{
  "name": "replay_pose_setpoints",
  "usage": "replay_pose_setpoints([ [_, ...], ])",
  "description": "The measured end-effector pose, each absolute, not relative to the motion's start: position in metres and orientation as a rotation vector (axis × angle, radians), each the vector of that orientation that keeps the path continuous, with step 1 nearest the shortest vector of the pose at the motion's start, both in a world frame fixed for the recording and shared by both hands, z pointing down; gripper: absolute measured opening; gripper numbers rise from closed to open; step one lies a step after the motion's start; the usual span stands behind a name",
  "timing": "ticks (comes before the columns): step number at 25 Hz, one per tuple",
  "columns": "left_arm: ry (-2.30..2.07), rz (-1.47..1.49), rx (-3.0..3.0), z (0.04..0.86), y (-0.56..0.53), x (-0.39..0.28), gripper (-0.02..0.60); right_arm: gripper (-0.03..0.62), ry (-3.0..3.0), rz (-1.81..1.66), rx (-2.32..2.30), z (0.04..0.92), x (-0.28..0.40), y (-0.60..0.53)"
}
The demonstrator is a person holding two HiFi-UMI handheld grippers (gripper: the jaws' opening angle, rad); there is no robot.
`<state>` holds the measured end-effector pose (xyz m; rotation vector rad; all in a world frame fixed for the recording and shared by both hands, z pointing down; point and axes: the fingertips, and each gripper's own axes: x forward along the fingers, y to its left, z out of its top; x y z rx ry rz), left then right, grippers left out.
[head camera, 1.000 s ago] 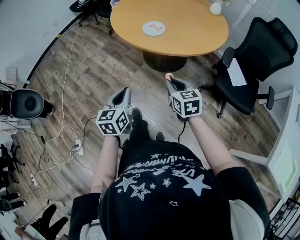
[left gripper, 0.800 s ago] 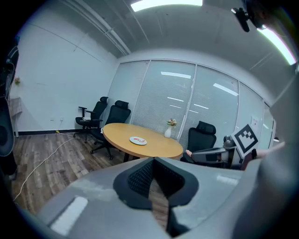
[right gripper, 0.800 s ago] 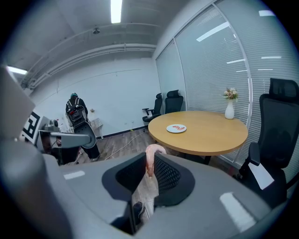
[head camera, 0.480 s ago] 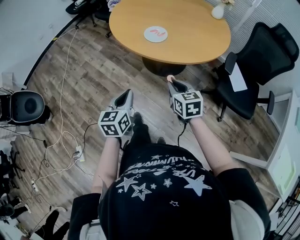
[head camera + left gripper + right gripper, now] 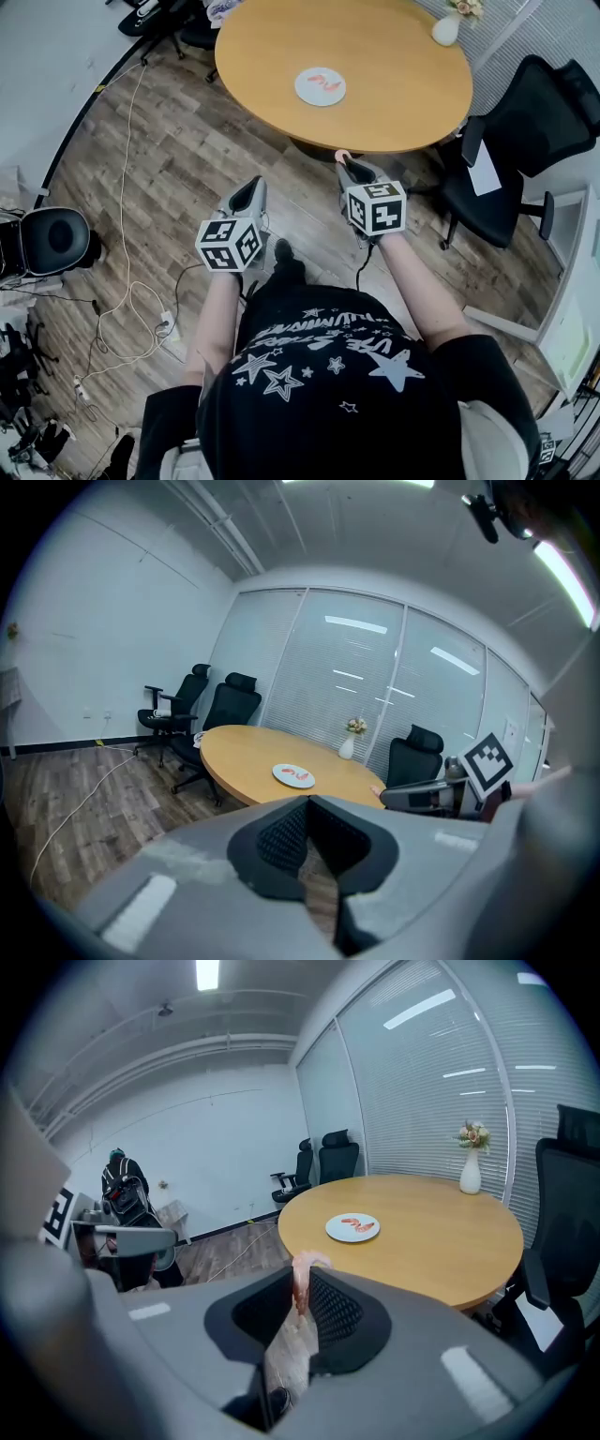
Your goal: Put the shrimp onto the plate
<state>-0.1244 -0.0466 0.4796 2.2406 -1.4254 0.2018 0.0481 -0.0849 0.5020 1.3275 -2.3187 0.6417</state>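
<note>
A white plate [image 5: 320,86] with two shrimp on it lies on the round wooden table [image 5: 394,56]; it also shows in the left gripper view [image 5: 293,776] and the right gripper view [image 5: 352,1227]. My right gripper [image 5: 344,161] is shut on a pink shrimp [image 5: 302,1283], whose tip pokes out past the jaws [image 5: 339,153]. It hangs over the floor just short of the table's near edge. Level with it to the left, my left gripper [image 5: 247,192] is shut with nothing between its jaws, also over the floor.
A black office chair [image 5: 511,141] stands right of the table, and more chairs [image 5: 220,710] sit behind it. A white vase with flowers [image 5: 447,25] is at the table's far right. Cables [image 5: 122,272] and a black stool [image 5: 47,239] lie on the wooden floor at left.
The table and plate have drawn nearer, lower in the head view, as the person stepped forward. Both grippers keep their pose; the shrimp stays held.
</note>
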Motion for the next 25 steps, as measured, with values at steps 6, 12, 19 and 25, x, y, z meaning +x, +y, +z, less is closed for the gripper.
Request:
replay_pose_setpoints([
  [6, -1.373, 0.2, 2.276, 0.476, -0.095, -0.142, 0.002, 0.057, -2.297, 0.637, 1.36, 0.496, 0.025, -0.129],
  [12, -1.323, 0.189, 2.297, 0.476, -0.137, -0.164, 0.002, 0.057, -2.265, 0.639, 1.41, 0.494, 0.004, -0.168],
  [19, -1.258, 0.202, 2.327, 0.48, -0.164, -0.181, 0.002, 0.057, -2.23, 0.635, 1.448, 0.497, -0.015, -0.192],
  [25, -1.201, 0.212, 2.333, 0.487, -0.173, -0.18, 0.002, 0.057, -2.186, 0.654, 1.496, 0.5, -0.007, -0.191],
])
